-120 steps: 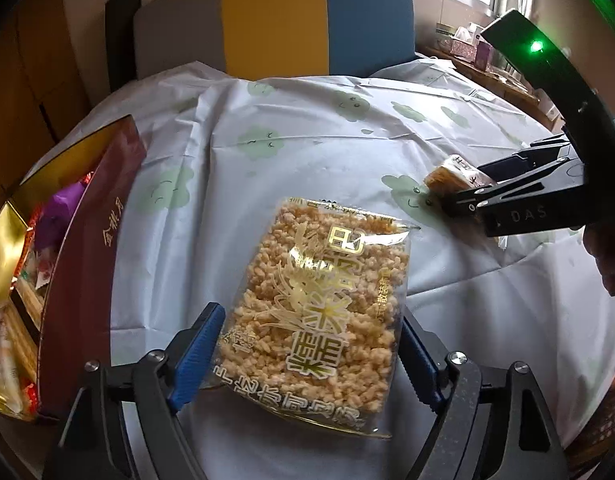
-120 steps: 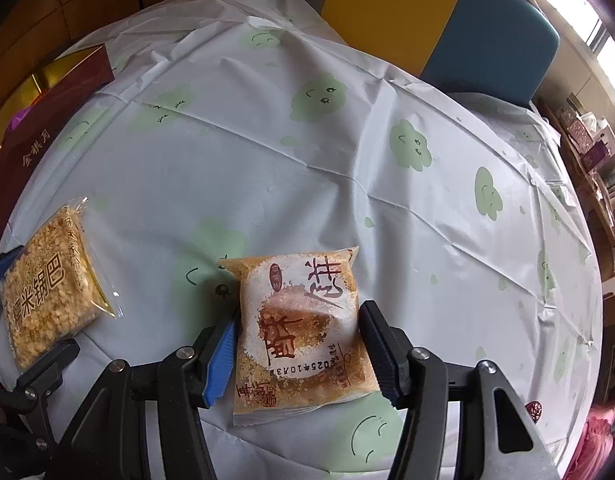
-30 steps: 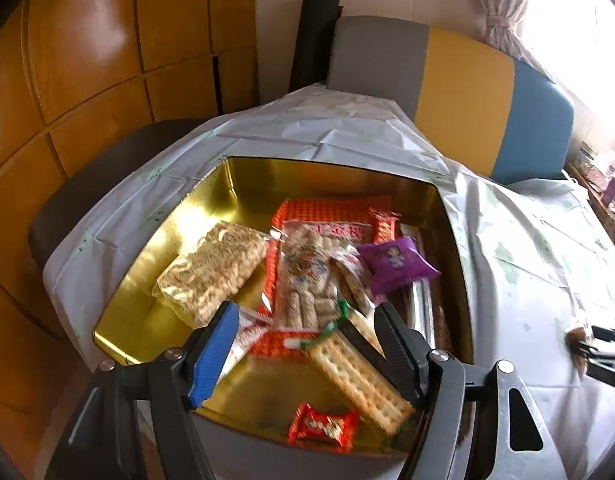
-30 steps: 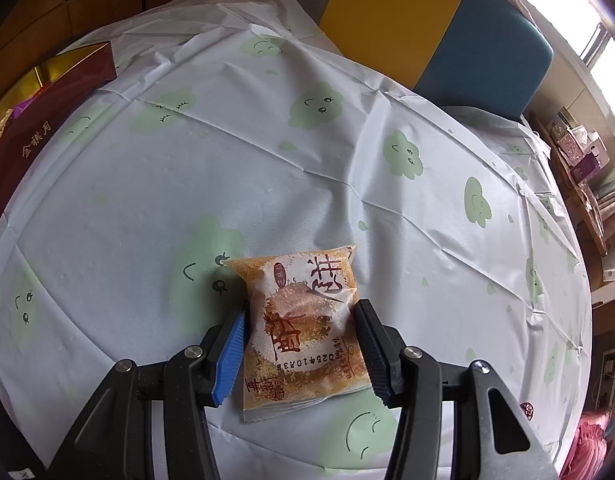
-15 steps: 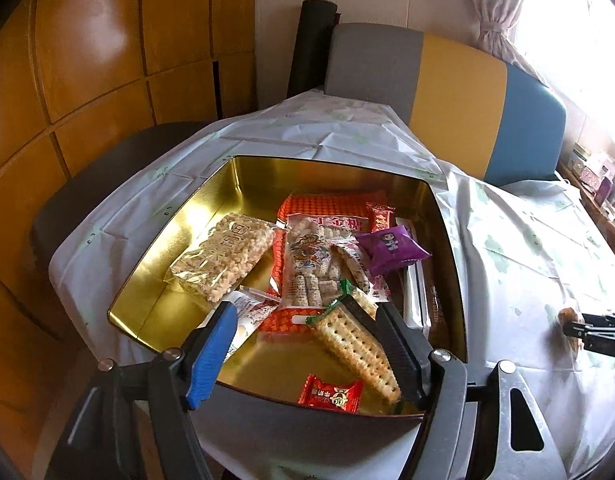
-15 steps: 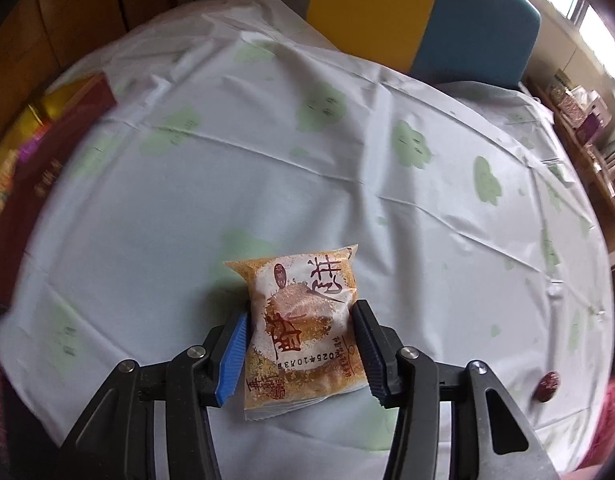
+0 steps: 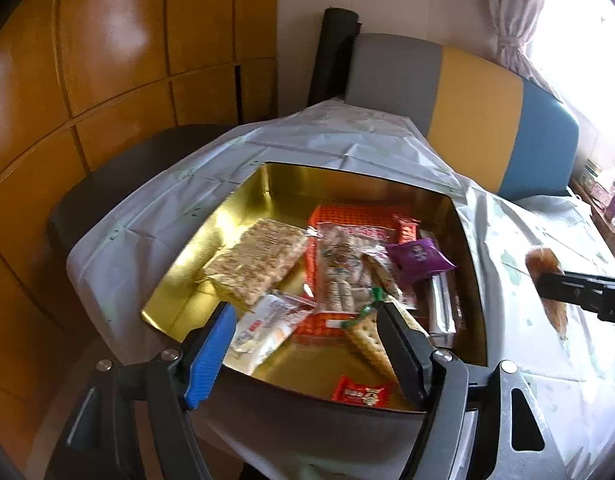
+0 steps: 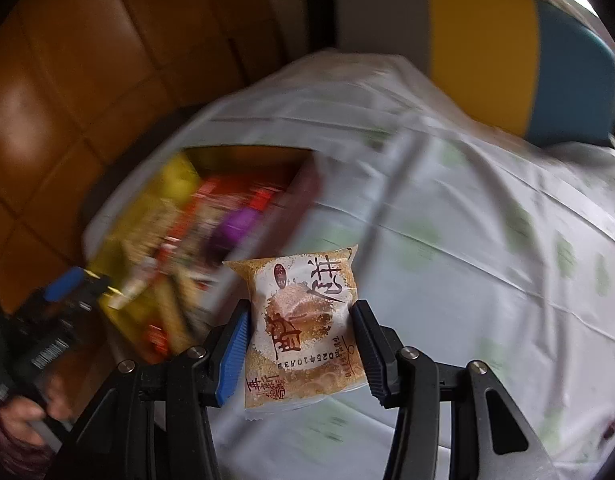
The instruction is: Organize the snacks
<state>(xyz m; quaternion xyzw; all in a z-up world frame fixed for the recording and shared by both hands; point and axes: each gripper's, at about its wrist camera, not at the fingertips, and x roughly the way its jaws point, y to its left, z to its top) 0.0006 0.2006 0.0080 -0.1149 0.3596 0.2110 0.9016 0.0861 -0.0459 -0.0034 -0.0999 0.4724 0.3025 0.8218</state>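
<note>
The pastry packet (image 8: 303, 328), white and orange with dark red characters, sits clamped between the two fingers of the right gripper (image 8: 303, 350), held above the pale tablecloth (image 8: 487, 240) printed with green faces. At about 10 o'clock from the packet lies the gold-lined snack box (image 8: 179, 184), blurred in the right wrist view. Seen from the left wrist, the box's gold wall (image 7: 347, 184) encloses a puffed rice bar pack (image 7: 253, 266) at 9 o'clock, an orange-red pack (image 7: 347, 216) at 12 o'clock, a purple packet (image 7: 419, 258) at 2 o'clock, a clear bag of rolled sticks (image 7: 339, 276) in the middle, a cracker pack (image 7: 369, 340) and a small red candy (image 7: 361, 392) at 6 o'clock. The left gripper (image 7: 307, 356) hangs over the box's near edge, its fingers spread apart with nothing between them. Beyond the table stands a chair back (image 7: 479, 112) in grey, yellow and blue, with wooden wall panels (image 7: 107, 60) at 9 o'clock
</note>
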